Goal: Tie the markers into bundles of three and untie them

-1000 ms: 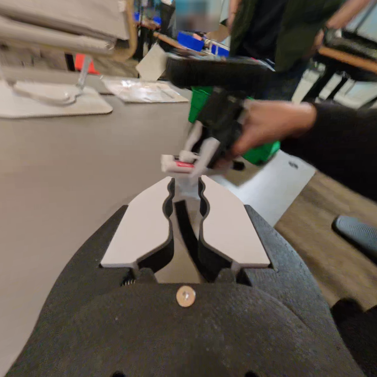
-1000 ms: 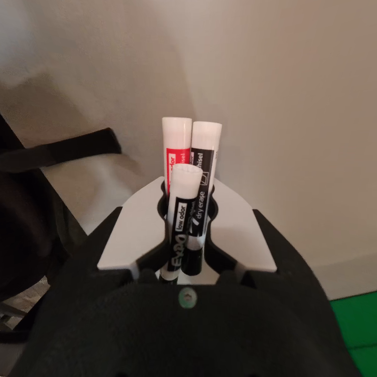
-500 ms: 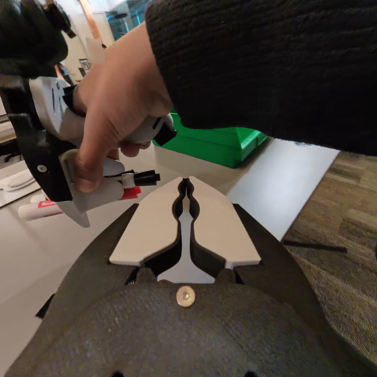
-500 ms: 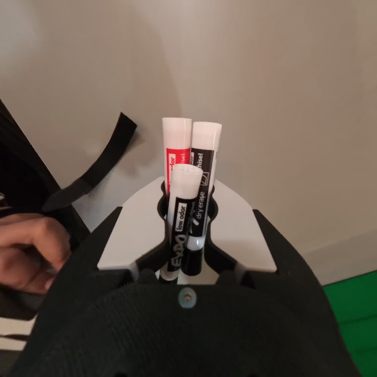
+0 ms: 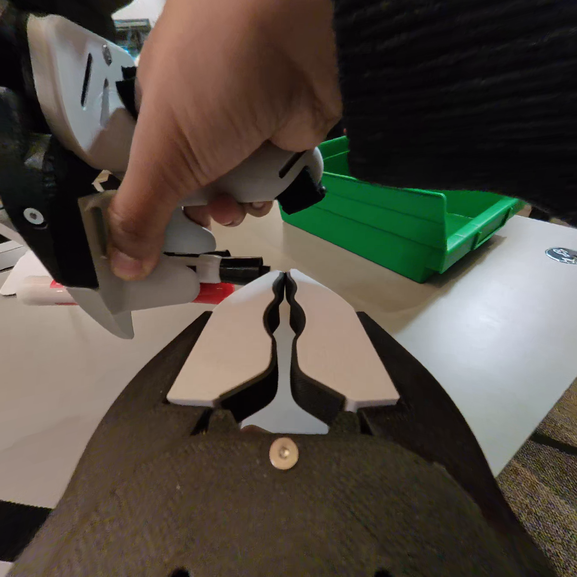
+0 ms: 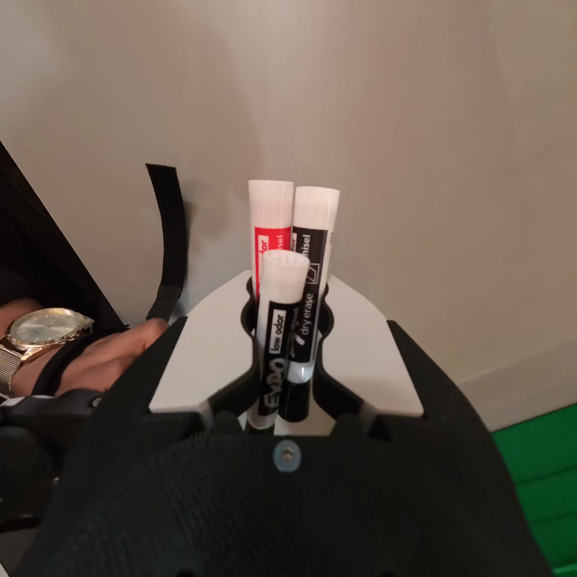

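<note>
Three markers point(image 6: 292, 299), one with a red label and two with black labels, stand bunched between the jaws of my right gripper point(image 6: 287, 281), which is shut on them. Their capped ends point(image 5: 240, 268) stick out behind that gripper point(image 5: 93, 296) in the left wrist view. My left gripper point(image 5: 284, 276) has its tips pressed together just in front of those caps. A black strap point(image 6: 170, 237) curves up from under the right gripper's left finger. I cannot see whether the left tips pinch it.
A green bin point(image 5: 390, 237) stands on the light table point(image 5: 468, 327) behind the grippers, and it also shows in the right wrist view point(image 6: 546, 468). The table edge and carpet point(image 5: 555, 468) are at the right. A hand with a watch point(image 6: 46, 334) is at the left.
My left gripper has closed and swung in close beside the right gripper, by the marker caps. The strap has gone from lying flat to curving upright. The markers have stayed gripped.
</note>
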Demonstrator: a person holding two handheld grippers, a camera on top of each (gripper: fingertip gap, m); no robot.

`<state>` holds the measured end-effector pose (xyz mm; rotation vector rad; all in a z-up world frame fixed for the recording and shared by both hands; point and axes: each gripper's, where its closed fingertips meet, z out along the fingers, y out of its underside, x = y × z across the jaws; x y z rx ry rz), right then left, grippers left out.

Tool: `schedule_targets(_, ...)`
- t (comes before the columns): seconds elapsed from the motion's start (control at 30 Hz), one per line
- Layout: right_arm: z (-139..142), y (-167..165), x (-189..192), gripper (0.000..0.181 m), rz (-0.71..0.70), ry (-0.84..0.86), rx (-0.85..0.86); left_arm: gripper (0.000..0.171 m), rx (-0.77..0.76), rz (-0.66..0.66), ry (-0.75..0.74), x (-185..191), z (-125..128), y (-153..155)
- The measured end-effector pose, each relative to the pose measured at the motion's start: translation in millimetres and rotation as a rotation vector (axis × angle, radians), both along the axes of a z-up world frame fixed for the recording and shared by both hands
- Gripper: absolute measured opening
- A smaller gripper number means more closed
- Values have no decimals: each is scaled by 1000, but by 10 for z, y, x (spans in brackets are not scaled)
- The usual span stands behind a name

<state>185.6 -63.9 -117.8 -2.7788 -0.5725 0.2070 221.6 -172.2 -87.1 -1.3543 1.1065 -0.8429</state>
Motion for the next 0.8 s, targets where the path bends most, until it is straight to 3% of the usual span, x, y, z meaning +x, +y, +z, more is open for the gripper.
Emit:
schedule_targets(0.47,-58,-14,-24,37,-1,0,-18,0,-48,39,-9,-19,12,146)
schedule_targets(0.8,-65,-26,-16,37,0,-1,-14,0,-47,-76,-57,-82,109,-95)
